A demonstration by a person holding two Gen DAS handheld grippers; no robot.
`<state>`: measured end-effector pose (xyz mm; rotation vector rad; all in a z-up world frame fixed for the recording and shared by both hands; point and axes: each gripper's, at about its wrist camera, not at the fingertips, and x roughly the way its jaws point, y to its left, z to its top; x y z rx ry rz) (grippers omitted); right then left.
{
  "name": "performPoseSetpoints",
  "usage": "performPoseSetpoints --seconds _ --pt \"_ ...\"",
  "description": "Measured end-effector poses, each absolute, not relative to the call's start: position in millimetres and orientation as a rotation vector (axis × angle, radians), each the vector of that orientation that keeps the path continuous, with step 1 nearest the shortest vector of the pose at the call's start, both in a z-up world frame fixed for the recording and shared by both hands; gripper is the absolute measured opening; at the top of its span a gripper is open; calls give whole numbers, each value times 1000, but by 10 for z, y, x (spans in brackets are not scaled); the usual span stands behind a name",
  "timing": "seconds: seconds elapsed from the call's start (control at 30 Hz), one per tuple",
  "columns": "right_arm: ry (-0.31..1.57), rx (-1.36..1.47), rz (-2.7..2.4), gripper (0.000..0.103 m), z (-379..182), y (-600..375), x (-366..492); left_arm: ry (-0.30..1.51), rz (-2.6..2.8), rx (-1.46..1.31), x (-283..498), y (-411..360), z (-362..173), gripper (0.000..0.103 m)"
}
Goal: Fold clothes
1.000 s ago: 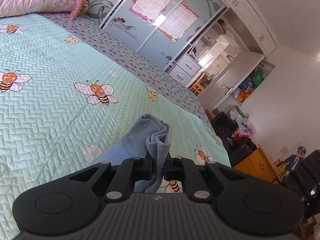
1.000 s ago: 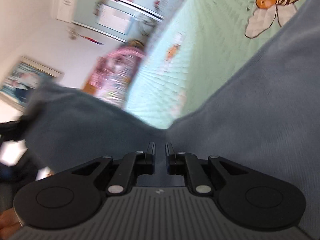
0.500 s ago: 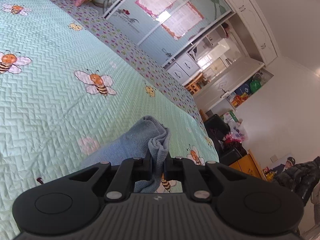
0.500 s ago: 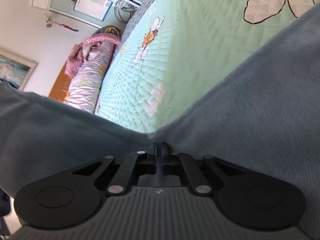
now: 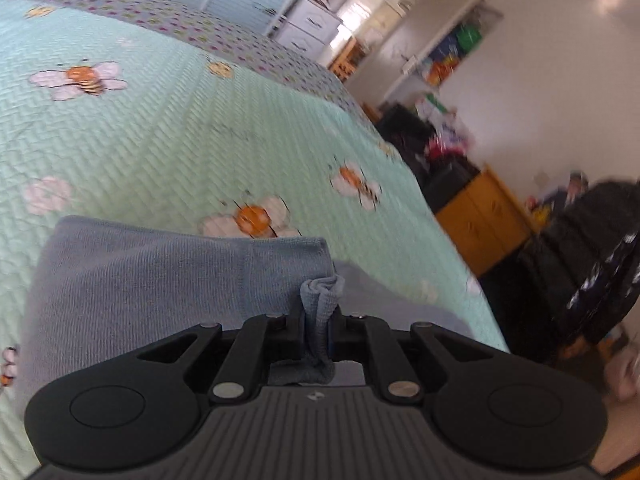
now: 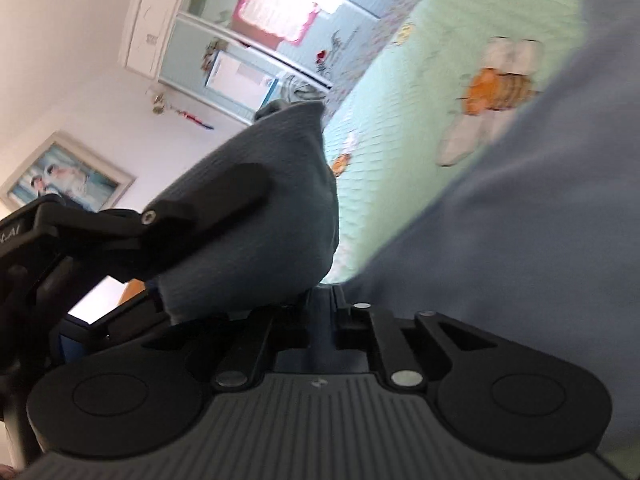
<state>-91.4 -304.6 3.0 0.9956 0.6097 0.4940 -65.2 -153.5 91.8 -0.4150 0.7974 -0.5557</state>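
A blue-grey knit garment (image 5: 132,280) lies spread on the green bee-print bedspread (image 5: 180,132). My left gripper (image 5: 318,322) is shut on a bunched edge of it, the cloth squeezed between the jaws. In the right wrist view my right gripper (image 6: 326,308) is shut on another edge of the same garment (image 6: 520,220), which rises in a fold to the left and spreads flat to the right. The left gripper's black finger (image 6: 224,196) shows there too, pressed against the raised fold at centre left.
The bed's far edge with a purple dotted border (image 5: 256,48) runs toward white sliding wardrobe doors (image 6: 280,20). Off the bed's right side stand an orange cabinet (image 5: 484,220), dark bags (image 5: 424,148) and a black chair (image 5: 580,260). A framed picture (image 6: 64,176) hangs on the wall.
The left gripper swung right and lower with its cloth edge, so the garment now lies flatter before it. The right gripper closed onto its edge, and the left gripper came into its view.
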Motion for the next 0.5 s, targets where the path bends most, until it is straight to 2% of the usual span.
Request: performPoseSetpoints --seconds 0.07,0.3,0.5 --pt "590 1016 488 3 -24 -3168 -963 793 -561 -374 -655 -1665 915 9" --pt "531 890 445 3 86 -3461 -1006 816 -610 -354 -610 -2004 843 9" --pt "624 801 255 13 125 -3824 -1284 936 -566 -391 -500 -2085 375 9"
